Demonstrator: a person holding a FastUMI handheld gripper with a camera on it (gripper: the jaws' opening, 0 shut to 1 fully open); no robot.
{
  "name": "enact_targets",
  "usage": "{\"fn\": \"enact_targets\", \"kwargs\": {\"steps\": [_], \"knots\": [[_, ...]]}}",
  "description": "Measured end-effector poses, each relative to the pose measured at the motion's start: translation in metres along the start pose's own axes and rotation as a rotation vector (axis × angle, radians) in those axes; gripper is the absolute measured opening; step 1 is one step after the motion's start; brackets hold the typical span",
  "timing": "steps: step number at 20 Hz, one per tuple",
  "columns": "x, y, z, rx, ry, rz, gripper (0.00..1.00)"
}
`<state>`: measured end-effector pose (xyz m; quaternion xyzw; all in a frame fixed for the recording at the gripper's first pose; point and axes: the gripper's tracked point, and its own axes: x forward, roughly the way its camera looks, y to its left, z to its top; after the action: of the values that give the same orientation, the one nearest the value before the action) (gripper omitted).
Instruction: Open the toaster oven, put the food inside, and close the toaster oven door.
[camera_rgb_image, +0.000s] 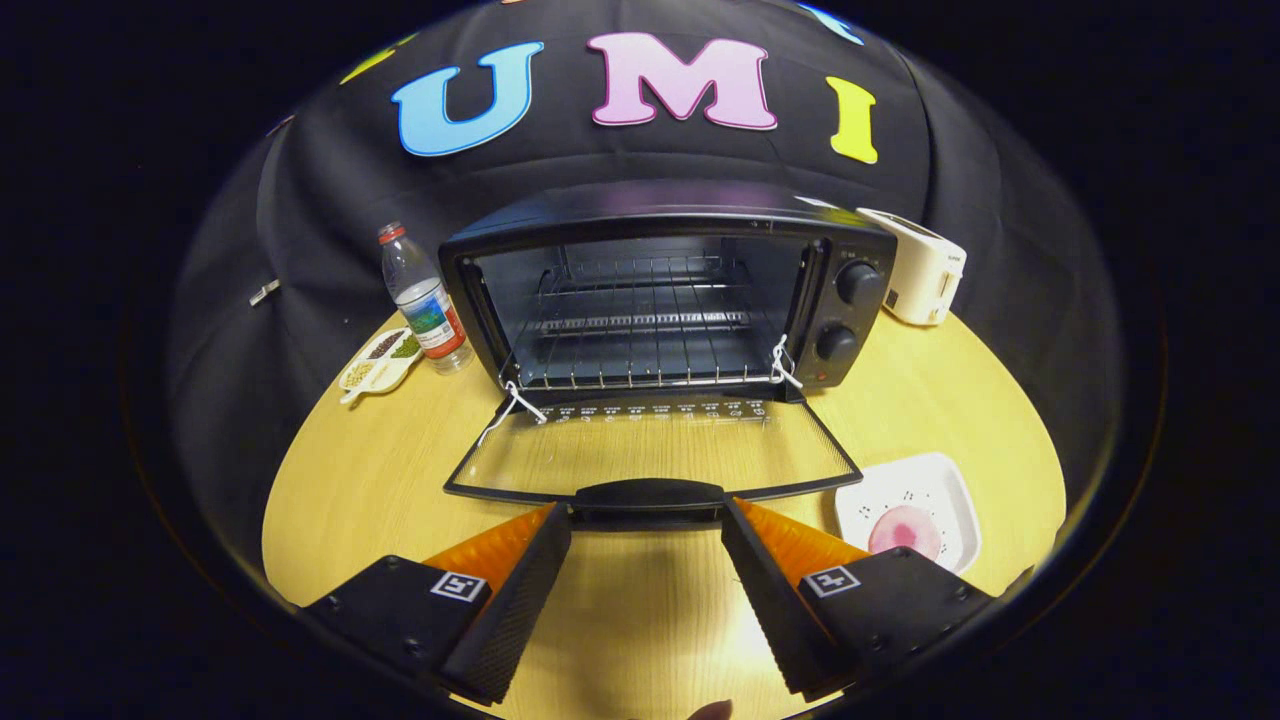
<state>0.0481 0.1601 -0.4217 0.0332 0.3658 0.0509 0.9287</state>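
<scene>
I see the oven (660, 300) door (650, 455) down flat, my tongs (647, 520) spread wide and empty at its handle (648, 494); the food (905, 530) sits on its plate (950, 480) just right of them — a careless swing could knock the door.

Gripper (647, 515) spread, seemingly touching the lowered door's handle (648, 494).

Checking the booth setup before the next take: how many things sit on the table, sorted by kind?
Appliances: 2, toaster oven, white toaster
Dishes: 2, white plate, snack dish
Bottles: 1, water bottle
Food: 1, pink food
Total: 6
The gripper is open.
</scene>
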Motion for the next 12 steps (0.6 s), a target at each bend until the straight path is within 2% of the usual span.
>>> {"fn": "enact_targets", "kwargs": {"steps": [2,7,10,12], "knots": [[-0.009,-0.003,-0.002,-0.008,0.015,0.004,0.99],[-0.049,-0.01,0.006,0.027,0.056,0.096,0.99],[-0.07,-0.044,0.019,0.025,0.096,0.103,0.99],[-0.078,-0.073,0.018,0.014,0.175,0.102,0.99]]}}
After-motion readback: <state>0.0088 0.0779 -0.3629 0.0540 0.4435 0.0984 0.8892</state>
